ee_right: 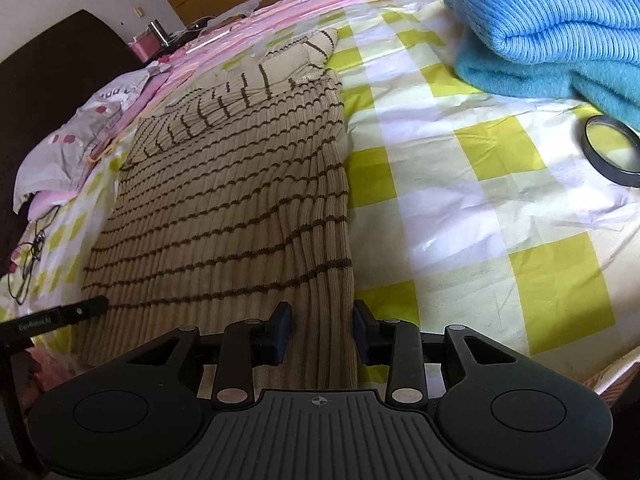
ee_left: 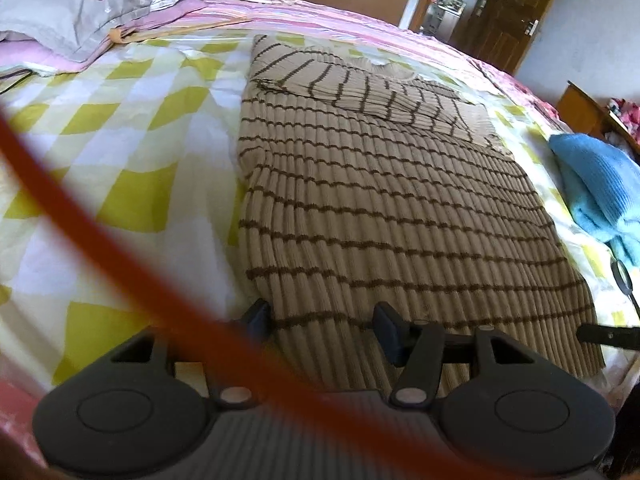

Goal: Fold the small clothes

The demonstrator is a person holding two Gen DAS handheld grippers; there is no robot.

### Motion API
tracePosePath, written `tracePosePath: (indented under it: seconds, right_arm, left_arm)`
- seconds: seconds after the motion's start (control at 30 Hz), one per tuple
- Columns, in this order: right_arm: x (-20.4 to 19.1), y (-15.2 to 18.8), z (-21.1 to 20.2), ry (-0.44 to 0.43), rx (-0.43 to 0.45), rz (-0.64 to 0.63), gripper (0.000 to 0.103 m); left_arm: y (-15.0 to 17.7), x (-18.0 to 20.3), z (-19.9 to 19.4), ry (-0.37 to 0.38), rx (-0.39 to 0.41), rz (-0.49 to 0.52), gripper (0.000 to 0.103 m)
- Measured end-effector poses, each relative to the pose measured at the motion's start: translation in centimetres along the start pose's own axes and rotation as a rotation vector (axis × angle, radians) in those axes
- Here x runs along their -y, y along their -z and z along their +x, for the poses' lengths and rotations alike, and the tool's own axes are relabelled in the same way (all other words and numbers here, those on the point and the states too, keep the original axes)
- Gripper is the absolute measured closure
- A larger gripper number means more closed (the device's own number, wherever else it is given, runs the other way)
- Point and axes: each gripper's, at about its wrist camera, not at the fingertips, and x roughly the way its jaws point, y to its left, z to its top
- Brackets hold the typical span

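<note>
Beige ribbed sweater [ee_left: 384,200] with thin brown stripes was lying flat on the yellow-checked bedsheet [ee_left: 120,160], sleeves folded across its top end at about 12 o'clock. Left hand-held gripper [ee_left: 324,320] sat at the hem's left corner at 6 o'clock, jaws roughly half open, fabric between them but not pinched. Right hand-held gripper [ee_right: 322,328] was at the hem's right corner, jaws narrower with the hem edge between them, pads not pressing. Blue knitwear [ee_right: 552,20] was piled at 2 o'clock, a magnifying glass [ee_right: 612,152] just beside it.
</note>
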Motion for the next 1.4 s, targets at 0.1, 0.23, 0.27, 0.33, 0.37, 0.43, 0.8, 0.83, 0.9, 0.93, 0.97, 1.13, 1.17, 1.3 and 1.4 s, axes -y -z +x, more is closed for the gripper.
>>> tracePosePath:
  seconds: [0.1, 0.23, 0.27, 0.33, 0.37, 0.43, 0.8, 0.83, 0.9, 0.93, 0.97, 1.13, 1.17, 1.3, 1.4]
  right_arm:
    - [0.4, 0.1, -0.2, -0.026, -0.002, 0.013, 0.069]
    - [0.7, 0.4, -0.2, -0.077, 0.006, 0.038, 0.070]
    - [0.8, 0.3, 0.0, -0.095, 0.007, 0.045, 0.070]
    - [0.7, 0.2, 0.4, -0.101, 0.009, 0.058, 0.070]
    - [0.7, 0.1, 0.5, -0.106, 0.013, 0.063, 0.070]
    - [0.7, 0.0, 0.5, -0.114, 0.017, 0.066, 0.070]
    - [0.5, -0.5, 1.6, -0.198, -0.019, 0.105, 0.093]
    - [0.6, -0.6, 1.6, -0.218, -0.019, 0.117, 0.094]
    - [0.7, -0.6, 1.1, -0.251, -0.002, 0.125, 0.094]
    - [0.8, -0.7, 0.7, -0.271, 0.011, 0.132, 0.095]
    - [0.9, -0.8, 0.2, -0.295, 0.025, 0.141, 0.095]
    - [1.7, -1.6, -1.4, -0.396, 0.094, 0.205, 0.095]
    - [1.7, -1.8, -1.7, -0.402, 0.105, 0.210, 0.095]
    - [1.9, -3.2, -2.5, -0.450, 0.160, 0.253, 0.095]
    - [1.9, -4.8, -2.7, -0.481, 0.196, 0.280, 0.095]
  left_arm:
    - [0.3, -0.1, -0.6, 0.034, -0.001, -0.004, 0.045]
    - [0.1, -0.7, -1.1, 0.098, 0.034, -0.061, 0.055]
    - [0.0, -0.8, -1.1, 0.088, 0.039, -0.064, 0.055]
    - [-0.1, -1.1, -0.3, 0.055, 0.016, -0.082, 0.055]
    - [-0.1, -1.2, -0.1, 0.058, 0.013, -0.091, 0.055]
    - [-0.1, -1.1, -0.2, 0.056, 0.015, -0.080, 0.055]
    - [-0.5, -0.6, -0.3, 0.034, 0.007, -0.079, 0.084]
    - [-0.6, -0.7, -0.5, 0.032, 0.009, -0.088, 0.085]
    - [-0.9, -0.4, -1.0, 0.022, 0.022, -0.095, 0.085]
    - [-1.1, -0.3, -1.3, 0.019, 0.032, -0.096, 0.086]
    - [-1.4, -0.1, -1.7, 0.018, 0.043, -0.097, 0.086]
    - [-3.5, 1.3, -3.2, 0.046, 0.088, -0.087, 0.086]
    - [-4.0, 1.5, -3.3, 0.055, 0.096, -0.081, 0.086]
    - [-6.5, 1.7, -3.4, 0.126, 0.134, -0.121, 0.086]
    - [-8.0, 1.1, -3.3, 0.199, 0.166, -0.177, 0.086]
